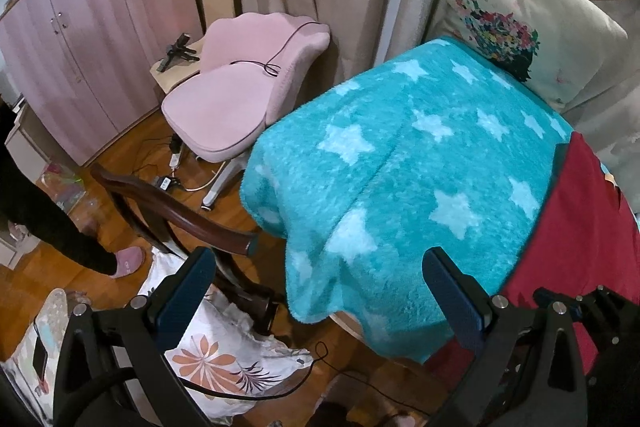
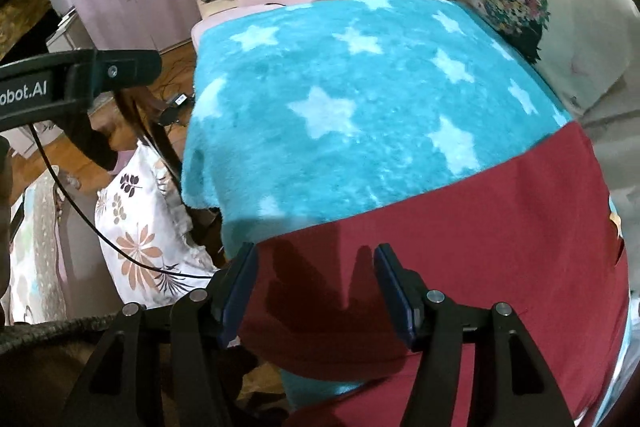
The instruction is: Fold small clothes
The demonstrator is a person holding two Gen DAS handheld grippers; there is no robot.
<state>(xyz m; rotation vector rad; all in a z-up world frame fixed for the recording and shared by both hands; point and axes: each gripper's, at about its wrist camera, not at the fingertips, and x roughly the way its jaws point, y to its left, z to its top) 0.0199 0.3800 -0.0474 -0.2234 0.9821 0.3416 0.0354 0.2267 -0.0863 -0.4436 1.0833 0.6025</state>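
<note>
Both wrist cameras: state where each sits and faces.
Left wrist: on the left gripper, open, facing the blanket's hanging corner, the pink chair beyond.
Right wrist: on the right gripper, open over the red garment; the left gripper shows at left.
Shared: blanket, garment, floral pillow.
</note>
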